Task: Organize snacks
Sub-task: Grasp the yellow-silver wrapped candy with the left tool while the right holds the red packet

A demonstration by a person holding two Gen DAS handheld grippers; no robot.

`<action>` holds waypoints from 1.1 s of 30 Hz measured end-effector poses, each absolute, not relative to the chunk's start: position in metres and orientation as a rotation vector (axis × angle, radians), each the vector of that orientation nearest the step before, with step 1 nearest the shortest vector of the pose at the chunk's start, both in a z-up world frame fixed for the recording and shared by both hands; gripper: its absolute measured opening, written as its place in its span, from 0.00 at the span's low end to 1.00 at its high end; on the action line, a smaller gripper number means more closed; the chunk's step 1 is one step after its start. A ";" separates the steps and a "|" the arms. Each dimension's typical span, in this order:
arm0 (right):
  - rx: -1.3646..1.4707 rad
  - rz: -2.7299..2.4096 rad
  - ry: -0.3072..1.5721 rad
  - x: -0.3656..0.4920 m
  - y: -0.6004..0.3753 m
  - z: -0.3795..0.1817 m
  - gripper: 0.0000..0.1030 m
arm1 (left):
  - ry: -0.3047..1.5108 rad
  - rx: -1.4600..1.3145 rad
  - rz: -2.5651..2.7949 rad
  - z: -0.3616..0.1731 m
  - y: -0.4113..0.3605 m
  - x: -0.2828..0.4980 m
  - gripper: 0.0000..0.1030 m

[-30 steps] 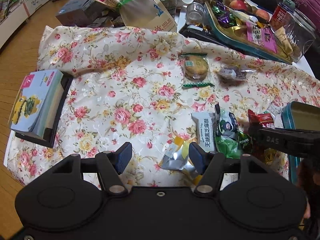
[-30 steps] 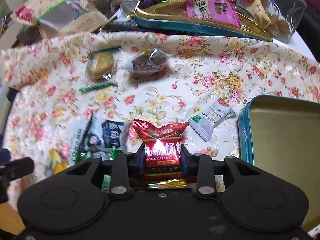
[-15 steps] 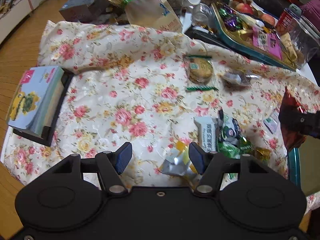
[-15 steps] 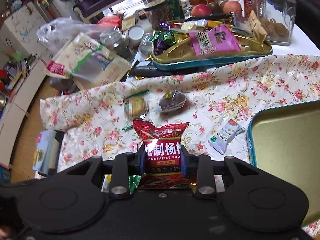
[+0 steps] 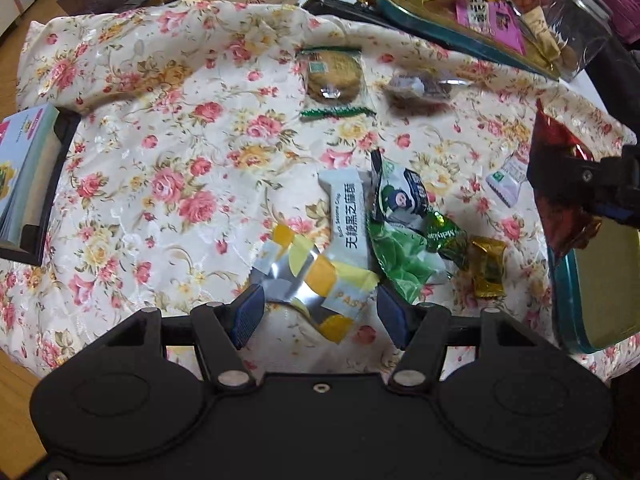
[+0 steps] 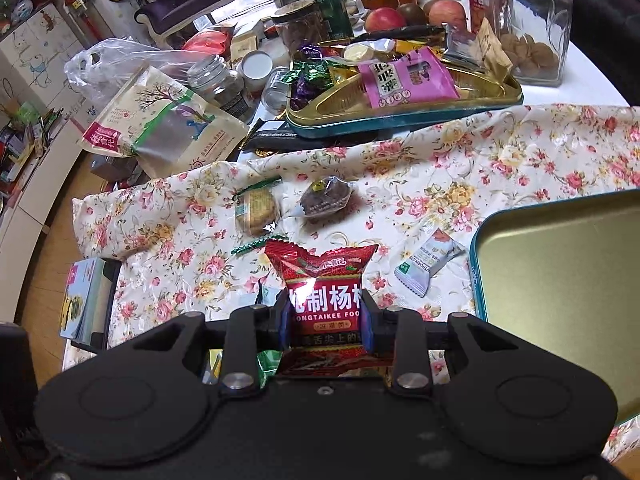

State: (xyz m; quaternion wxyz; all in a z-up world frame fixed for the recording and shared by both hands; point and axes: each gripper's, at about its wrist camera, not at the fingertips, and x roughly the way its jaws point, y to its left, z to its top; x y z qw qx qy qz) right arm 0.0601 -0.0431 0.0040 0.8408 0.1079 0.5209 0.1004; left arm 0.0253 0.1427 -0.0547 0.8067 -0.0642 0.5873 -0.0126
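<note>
Lifted off the floral cloth point(image 6: 520, 152), red snack packet point(image 6: 324, 300) now rides clamped in your right gripper point(image 6: 326, 316) beside the teal tin point(image 6: 560, 280). Your left gripper point(image 5: 320, 312), fingers spread, hovers over yellow-silver packet point(image 5: 316, 276).

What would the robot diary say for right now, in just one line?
right gripper: shut on red snack packet, lifted beside teal tin | left gripper: open over yellow-silver packet | packet not yet in tin
</note>
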 end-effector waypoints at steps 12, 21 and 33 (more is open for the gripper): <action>0.225 0.217 1.089 0.057 -0.035 0.002 0.33 | 1.300 -0.049 0.080 -0.073 0.143 0.035 0.63; 0.234 0.206 1.081 0.057 -0.035 0.001 0.33 | 1.317 -0.170 0.239 -0.075 0.196 0.043 0.63; 0.249 0.210 1.064 0.059 -0.035 0.005 0.33 | 1.226 -0.481 0.271 -0.056 0.237 0.044 0.61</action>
